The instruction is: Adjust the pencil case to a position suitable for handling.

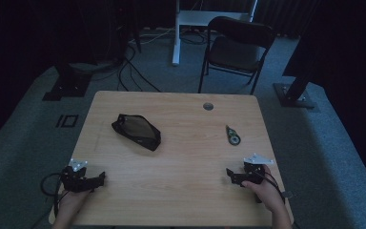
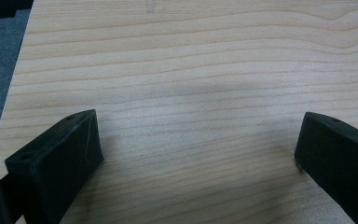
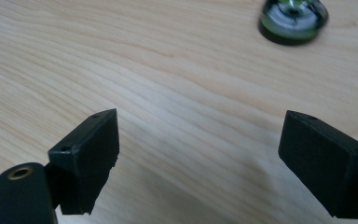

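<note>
Hands, two of them, come in at the near edge of one wooden table [image 1: 186,157], each holding one gripper. The left gripper [image 1: 100,177] rests near the table's near left corner, and its own view shows the jaws spread wide with bare wood grain between them, gripping nothing [image 2: 198,154]. The right gripper [image 1: 229,173] sits near the near right corner, jaws likewise released and wide apart, with only table surface between them [image 3: 200,149]. Just ahead of the right gripper, well clear of its jaws, lies one small round green-and-silver object [image 1: 232,135], which looks like a tape measure or reel; its lower half appears at the top of the right gripper view [image 3: 292,21]. Farther in, toward the left half of the table, lies one black mesh pouch [image 1: 136,131], flat on the wood and well apart from both grippers. Near the far edge sits one round cable grommet [image 1: 208,106]. Beyond the table stands one black folding chair [image 1: 238,47] on grey carpet.
</note>
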The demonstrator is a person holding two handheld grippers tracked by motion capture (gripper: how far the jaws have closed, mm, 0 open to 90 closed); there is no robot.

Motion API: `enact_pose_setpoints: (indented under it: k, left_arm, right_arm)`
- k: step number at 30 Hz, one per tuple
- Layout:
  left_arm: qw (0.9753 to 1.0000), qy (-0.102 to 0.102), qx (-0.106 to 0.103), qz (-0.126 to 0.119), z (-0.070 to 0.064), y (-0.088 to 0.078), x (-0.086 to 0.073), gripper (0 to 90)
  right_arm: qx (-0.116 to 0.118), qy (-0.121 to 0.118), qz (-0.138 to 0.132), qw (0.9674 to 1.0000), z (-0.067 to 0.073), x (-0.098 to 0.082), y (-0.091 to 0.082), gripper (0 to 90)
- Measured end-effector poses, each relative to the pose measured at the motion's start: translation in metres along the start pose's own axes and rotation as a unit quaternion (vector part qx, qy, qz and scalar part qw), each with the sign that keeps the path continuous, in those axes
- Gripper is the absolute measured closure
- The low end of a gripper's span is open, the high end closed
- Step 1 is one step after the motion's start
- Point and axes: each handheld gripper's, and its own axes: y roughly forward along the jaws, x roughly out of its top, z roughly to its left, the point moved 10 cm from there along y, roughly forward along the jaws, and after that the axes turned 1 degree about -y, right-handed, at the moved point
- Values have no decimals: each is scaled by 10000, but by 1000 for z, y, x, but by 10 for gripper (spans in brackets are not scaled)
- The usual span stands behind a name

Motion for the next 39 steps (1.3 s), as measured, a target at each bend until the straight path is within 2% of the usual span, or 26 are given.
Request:
enact_pose_setpoints:
  k: [15,16,24,28,29,39]
  left_arm:
    - [10000,-4,0,-1,0,0,0,6]
    - [10000,3,-1,2,0,0,0,6]
    - [10000,-1,0,-1,0,0,0,6]
    - [10000,2,-1,2,0,0,0,6]
    - [10000,1,0,0,0,0,0,6]
    - [10000,0,0,0,0,0,0,6]
  right_arm:
    - [283,-179,-172,9993,27,22,14,137]
    - [341,-220,-194,9990,32,26,16,137]
    - [492,-343,-208,9980,51,38,27,137]
    - [528,-342,-227,9978,55,41,30,137]
    - [616,-353,-267,9971,62,45,34,137]
    - [820,-527,-297,9948,86,58,45,140]
